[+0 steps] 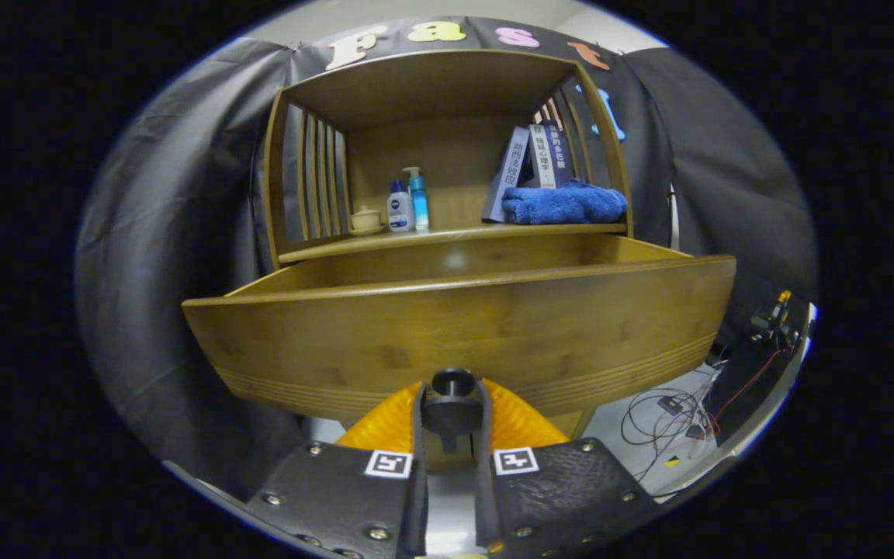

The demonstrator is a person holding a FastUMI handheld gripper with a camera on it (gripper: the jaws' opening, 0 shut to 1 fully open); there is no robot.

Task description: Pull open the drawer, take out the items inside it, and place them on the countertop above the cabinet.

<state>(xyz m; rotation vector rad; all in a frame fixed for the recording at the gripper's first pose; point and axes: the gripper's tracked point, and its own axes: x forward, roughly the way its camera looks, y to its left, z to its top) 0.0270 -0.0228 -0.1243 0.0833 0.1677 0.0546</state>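
A wooden drawer (459, 330) stands pulled out of the cabinet toward me, its broad front panel just ahead of the fingers. A dark round knob (453, 392) sticks out low on that panel. My gripper (452, 405) is shut on the knob, one finger pressing each side of it. The drawer's inside is hidden behind the front panel, so its contents cannot be seen. Above and behind the drawer lies the countertop (447, 235) of the cabinet, under an open wooden shelf frame.
On the countertop stand a small cup (366, 220), a white bottle (400, 208) and a blue pump bottle (417, 199) at left; leaning books (534, 161) and a folded blue towel (563, 204) at right. Cables (672, 411) lie on the floor to the right.
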